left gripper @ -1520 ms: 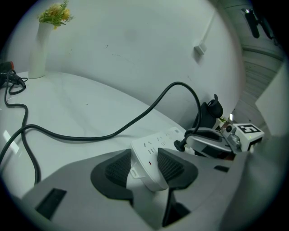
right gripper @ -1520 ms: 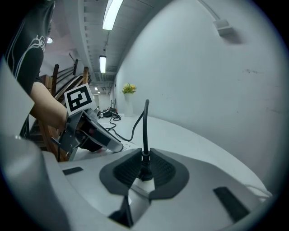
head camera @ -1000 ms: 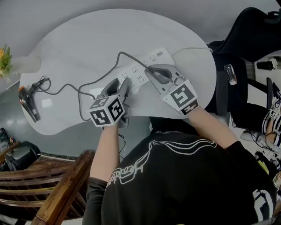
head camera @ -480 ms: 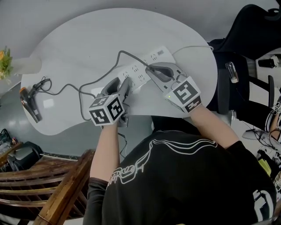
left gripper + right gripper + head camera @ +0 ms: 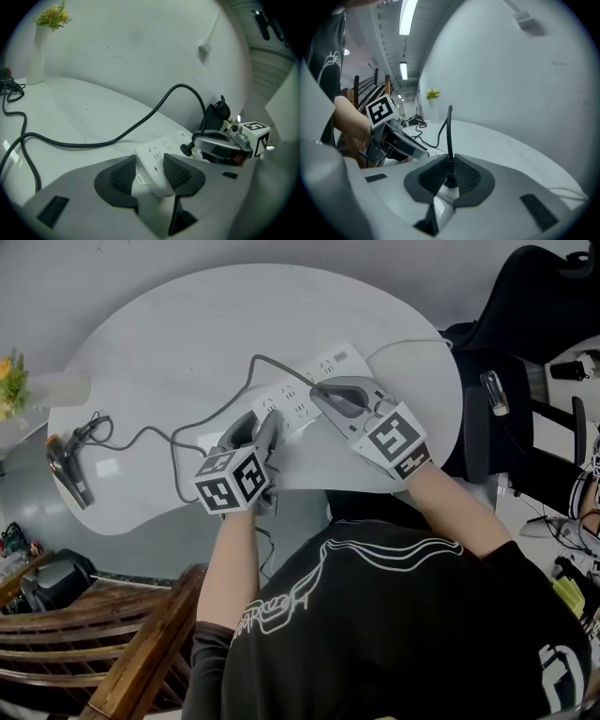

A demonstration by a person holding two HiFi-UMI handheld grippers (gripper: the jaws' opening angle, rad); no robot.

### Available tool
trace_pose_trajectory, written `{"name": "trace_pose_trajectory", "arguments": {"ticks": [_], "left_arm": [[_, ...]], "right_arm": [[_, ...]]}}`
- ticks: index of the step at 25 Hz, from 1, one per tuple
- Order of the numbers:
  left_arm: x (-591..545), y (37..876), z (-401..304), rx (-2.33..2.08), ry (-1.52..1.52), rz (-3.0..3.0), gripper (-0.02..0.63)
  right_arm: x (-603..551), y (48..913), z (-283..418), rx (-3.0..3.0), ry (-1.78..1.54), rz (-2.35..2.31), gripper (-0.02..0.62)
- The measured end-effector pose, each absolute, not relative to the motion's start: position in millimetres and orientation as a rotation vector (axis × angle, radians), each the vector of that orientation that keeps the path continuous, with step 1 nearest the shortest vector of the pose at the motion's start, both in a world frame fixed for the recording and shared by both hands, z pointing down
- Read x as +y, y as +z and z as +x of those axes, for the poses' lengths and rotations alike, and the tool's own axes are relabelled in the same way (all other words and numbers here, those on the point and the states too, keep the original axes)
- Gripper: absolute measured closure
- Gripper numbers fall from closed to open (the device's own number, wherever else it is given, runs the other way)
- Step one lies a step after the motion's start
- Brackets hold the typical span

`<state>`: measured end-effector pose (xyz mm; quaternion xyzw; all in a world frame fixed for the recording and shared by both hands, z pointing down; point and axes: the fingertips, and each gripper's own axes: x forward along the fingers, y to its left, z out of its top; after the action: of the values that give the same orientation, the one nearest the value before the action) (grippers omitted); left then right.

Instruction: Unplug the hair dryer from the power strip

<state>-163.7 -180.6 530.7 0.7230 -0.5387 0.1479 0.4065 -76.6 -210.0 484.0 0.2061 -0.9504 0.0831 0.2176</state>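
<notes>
A white power strip (image 5: 305,388) lies on the round white table (image 5: 187,324). My left gripper (image 5: 260,420) is shut on the strip's near end (image 5: 157,164), one pad on each side. My right gripper (image 5: 321,388) is shut on the black plug (image 5: 449,174), which sits in the strip. The plug (image 5: 187,150) also shows in the left gripper view, under the right gripper (image 5: 220,147). Its black cable (image 5: 187,423) rises from the plug, then loops left across the table to the hair dryer (image 5: 67,463) at the table's left edge.
A white vase with yellow flowers (image 5: 40,42) stands at the far left of the table. The strip's own white cord (image 5: 405,345) runs off the right edge. A black office chair (image 5: 534,315) is to the right, and a wooden chair (image 5: 122,643) is below the table's near edge.
</notes>
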Motion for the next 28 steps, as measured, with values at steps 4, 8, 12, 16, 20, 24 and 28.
{"name": "trace_pose_trajectory", "arguments": {"ticks": [4,8,12,16,20,24,28], "left_arm": [[-180.3,531.1,-162.7,-1.358,0.372,1.815,0.420],[-181.0,530.7,-161.8,-1.380,0.378,1.801,0.422],[-179.7,529.6,-161.9,-1.398,0.392,1.813,0.422],[-180.2,529.4,-161.4,-1.400,0.397,1.831,0.422],[-180.1,529.2,-160.9,-1.405,0.399,1.813,0.423],[-179.6,528.8,-160.5,-1.418,0.411,1.816,0.425],[-179.9,529.2,-159.5,-1.401,0.409,1.827,0.425]], "right_arm": [[-211.0,483.2,-75.6,-2.634,0.247,0.580,0.569],[-209.1,481.7,-78.4,-2.575,0.109,0.588,0.569],[-208.1,482.9,-77.1,-2.588,0.155,0.561,0.569],[-210.0,483.1,-73.3,-2.622,0.286,0.573,0.569],[-208.0,481.4,-75.7,-2.592,0.199,0.586,0.569],[-206.4,481.8,-76.0,-2.583,0.171,0.572,0.569],[-211.9,484.0,-70.6,-2.623,0.327,0.591,0.569]]}}
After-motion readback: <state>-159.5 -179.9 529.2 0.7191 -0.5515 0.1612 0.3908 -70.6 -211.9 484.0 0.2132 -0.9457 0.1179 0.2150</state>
